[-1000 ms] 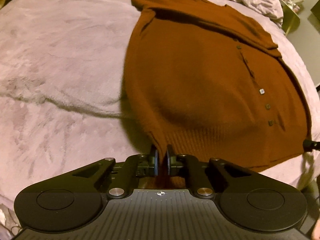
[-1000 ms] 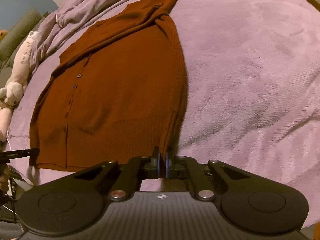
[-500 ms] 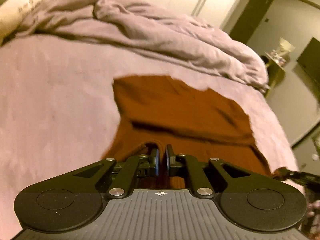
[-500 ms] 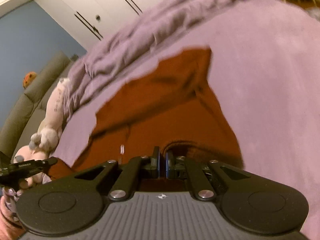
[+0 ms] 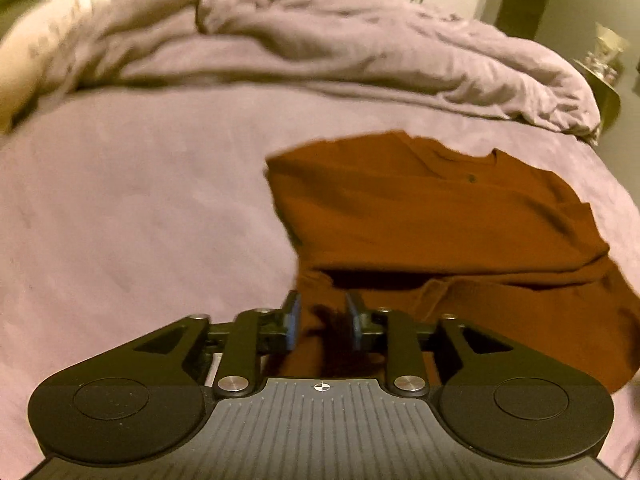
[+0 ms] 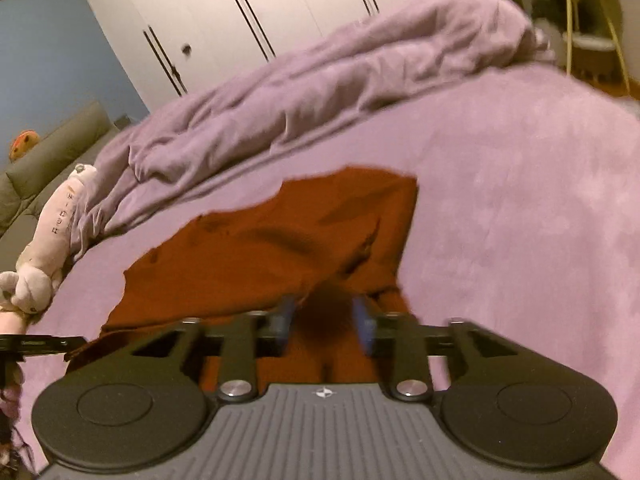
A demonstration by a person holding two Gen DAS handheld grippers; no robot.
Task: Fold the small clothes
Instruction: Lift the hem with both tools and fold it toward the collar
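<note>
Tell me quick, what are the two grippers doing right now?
Left gripper: jaws opening, the brown cardigan lies loose between them, not pinched.
Right gripper: jaws opening too, cardigan fabric between them, not pinched.

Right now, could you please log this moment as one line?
step: hem folded up | left tool: opening, cardigan between jaws | right tool: opening, same | surface: bed

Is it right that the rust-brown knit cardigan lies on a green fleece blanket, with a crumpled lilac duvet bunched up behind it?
Not quite: the fleece blanket is lilac-pink, not green, as the right wrist view shows. The rest holds: the rust-brown knit cardigan lies on it, with the crumpled lilac duvet bunched up behind.
</note>
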